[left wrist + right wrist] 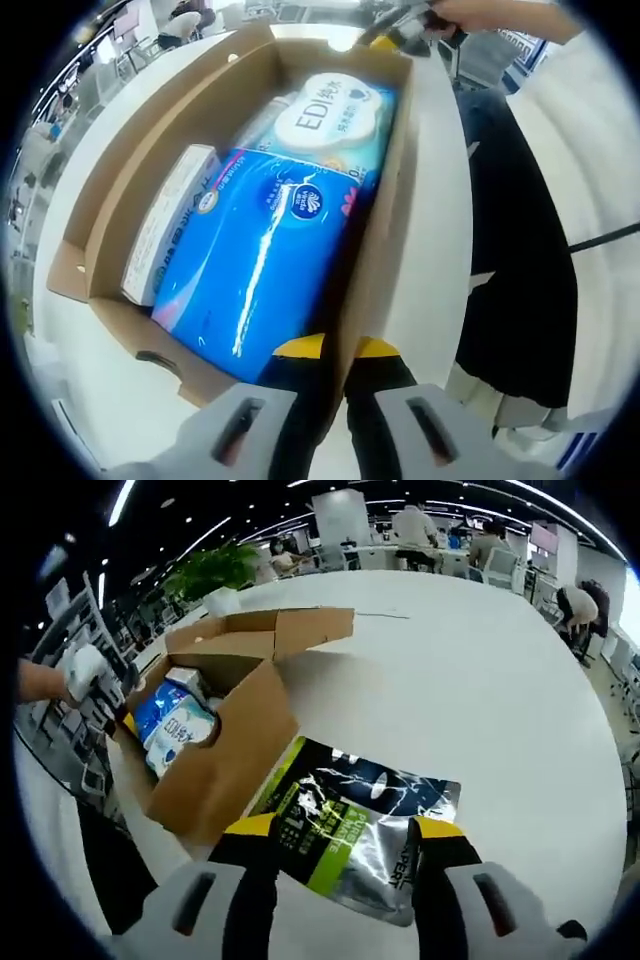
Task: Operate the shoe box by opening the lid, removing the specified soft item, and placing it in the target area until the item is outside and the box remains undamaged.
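Your left gripper (335,350) has its jaws clenched on the near wall of the box (375,250), one jaw inside and one outside. The box stands open on the white surface (435,200), packed with a blue pack (250,270), a white-lidded wipes pack (330,115) and a slim white carton (165,220) against the far wall. Your right gripper (345,835) has its jaws spread apart over a dark pouch (350,820) with green print, lying flat on the surface (450,670) just beside the box (225,745). A plant (210,570) and people stand beyond the surface
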{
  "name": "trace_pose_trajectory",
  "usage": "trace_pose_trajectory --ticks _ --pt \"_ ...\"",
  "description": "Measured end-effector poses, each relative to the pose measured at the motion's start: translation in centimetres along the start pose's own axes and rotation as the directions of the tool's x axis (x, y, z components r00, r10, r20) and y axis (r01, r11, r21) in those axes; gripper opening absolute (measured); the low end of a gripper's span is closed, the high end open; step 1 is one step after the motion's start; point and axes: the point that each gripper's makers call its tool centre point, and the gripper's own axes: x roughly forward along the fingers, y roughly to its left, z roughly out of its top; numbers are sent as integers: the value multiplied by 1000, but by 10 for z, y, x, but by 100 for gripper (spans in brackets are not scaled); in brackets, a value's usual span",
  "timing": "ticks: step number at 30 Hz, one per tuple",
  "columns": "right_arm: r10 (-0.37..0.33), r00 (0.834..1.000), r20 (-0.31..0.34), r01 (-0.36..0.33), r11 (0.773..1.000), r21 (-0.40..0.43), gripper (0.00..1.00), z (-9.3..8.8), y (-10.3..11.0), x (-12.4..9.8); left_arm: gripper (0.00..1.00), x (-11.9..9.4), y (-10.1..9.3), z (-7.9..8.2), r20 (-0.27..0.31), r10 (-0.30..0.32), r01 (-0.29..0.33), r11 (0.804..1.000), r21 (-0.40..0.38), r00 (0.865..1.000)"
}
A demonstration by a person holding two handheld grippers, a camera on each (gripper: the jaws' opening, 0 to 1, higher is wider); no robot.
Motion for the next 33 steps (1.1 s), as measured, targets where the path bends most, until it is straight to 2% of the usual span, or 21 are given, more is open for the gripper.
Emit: trace_pose_trajectory --ticks 1,2,3,6,9,11,13,18,33 --pt "-16 1000 5 16 1000 -4 62 1 -1 1 5 0 0 0 0 0 0 1000 1 1000" --pt "-66 997 27 67 998 -22 66 4 -6 3 5 0 0 0 2 0 0 1000 2 1000" --pt "-68 997 26 69 997 -32 65 3 -5 5 5 0 0 0 3 0 0 1000 3 1000" --pt "-50 998 -33 48 998 -49 57 -7 4 13 5 0 0 0 2 1 -1 1000 6 1000" --pt "-60 998 -21 59 996 -62 58 -9 5 21 5 0 0 0 2 1 -1 1000 6 1000" --pt "-66 995 -68 65 998 -29 58 -21 3 25 5 0 0 0 1 -1 1 1000 5 1000" --pt "-65 997 -41 63 997 -46 58 -19 4 24 5 0 0 0 -1 -2 2 1000 5 1000" --pt "-57 997 -42 54 996 -69 57 -20 4 24 5 0 0 0 0 -3 3 1000 7 1000" --pt "-54 998 -27 52 996 -71 54 -24 7 20 5 1 1 1 4 -2 2 1000 9 1000"
